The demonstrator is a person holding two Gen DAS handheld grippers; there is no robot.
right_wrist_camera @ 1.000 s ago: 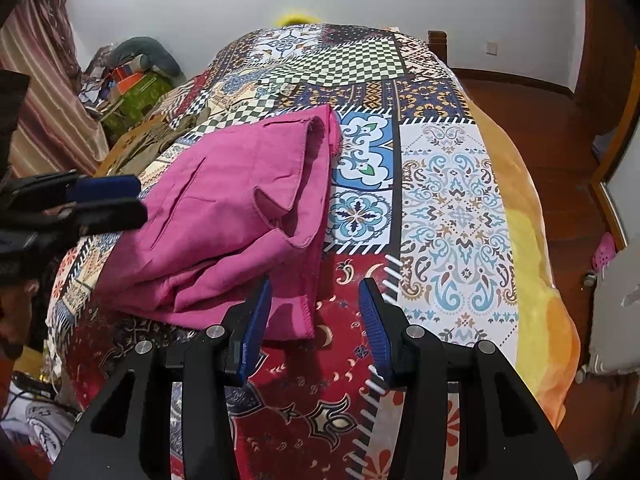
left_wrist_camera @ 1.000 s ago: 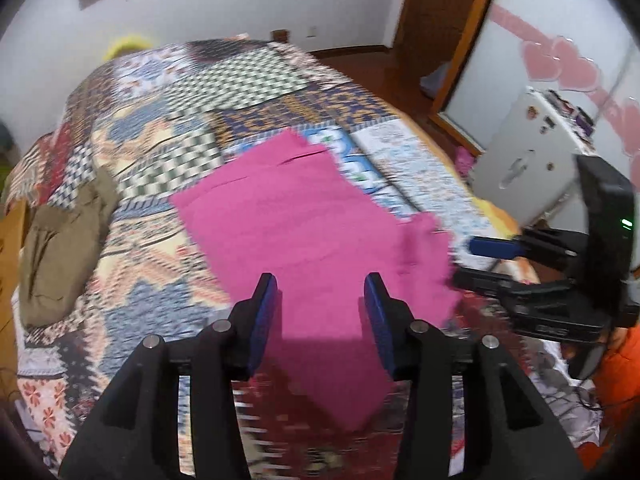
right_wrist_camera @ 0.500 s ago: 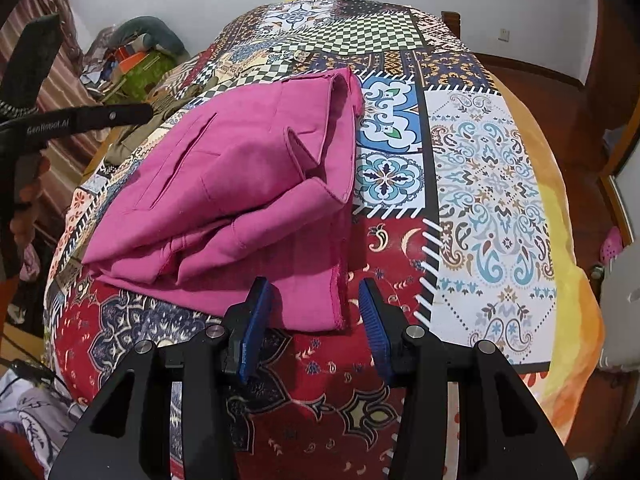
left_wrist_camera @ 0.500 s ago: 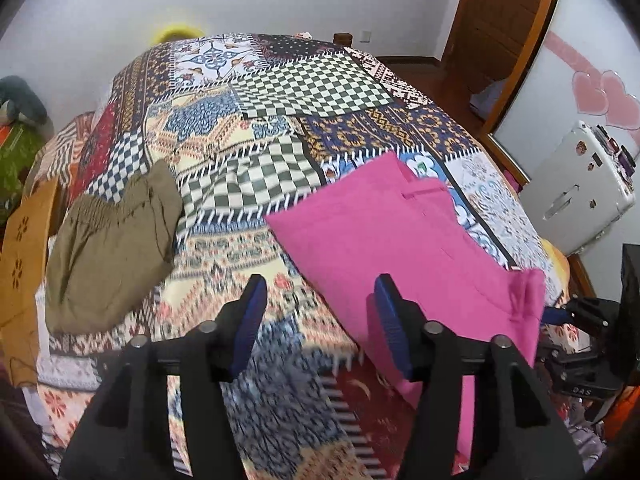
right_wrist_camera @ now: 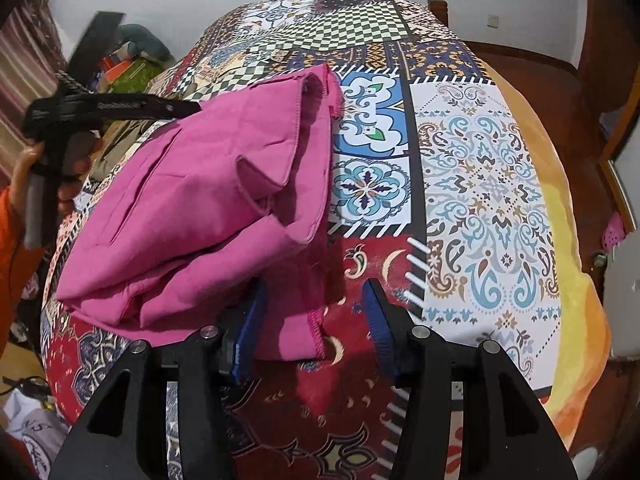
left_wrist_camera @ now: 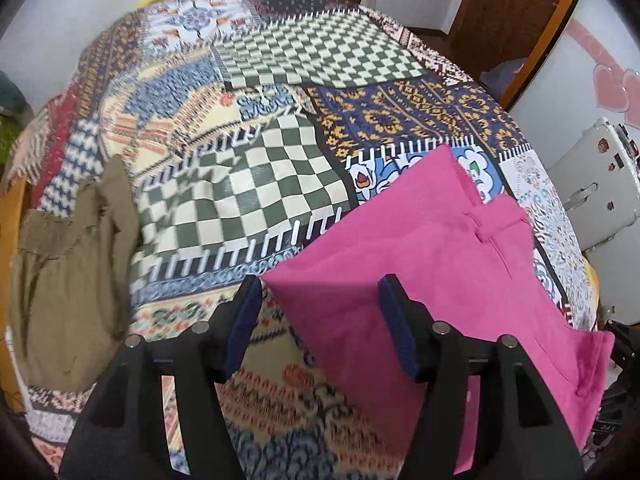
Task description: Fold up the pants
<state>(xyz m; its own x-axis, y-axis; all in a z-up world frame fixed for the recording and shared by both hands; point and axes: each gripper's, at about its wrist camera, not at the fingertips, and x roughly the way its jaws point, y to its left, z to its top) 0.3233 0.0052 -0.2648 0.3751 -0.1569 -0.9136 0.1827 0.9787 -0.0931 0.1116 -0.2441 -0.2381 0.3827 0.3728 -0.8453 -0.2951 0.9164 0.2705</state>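
Pink pants [right_wrist_camera: 192,216] lie folded on my patchwork bedspread [right_wrist_camera: 488,184]. My left tongs [left_wrist_camera: 320,320], jaws just widening, hover empty above one corner. My right tongs [right_wrist_camera: 312,320] straddle a hem, jaws parted, nothing pinched.

Pink pants [left_wrist_camera: 432,264] on patchwork quilt [left_wrist_camera: 248,184]

One pink pants [left_wrist_camera: 432,280], folded, on one bed [left_wrist_camera: 280,128]. One olive garment [left_wrist_camera: 64,280] at the bed's edge. Two grippers: left [left_wrist_camera: 320,324], right [right_wrist_camera: 310,332]. One white suitcase [left_wrist_camera: 596,188]. One hand [right_wrist_camera: 44,176].
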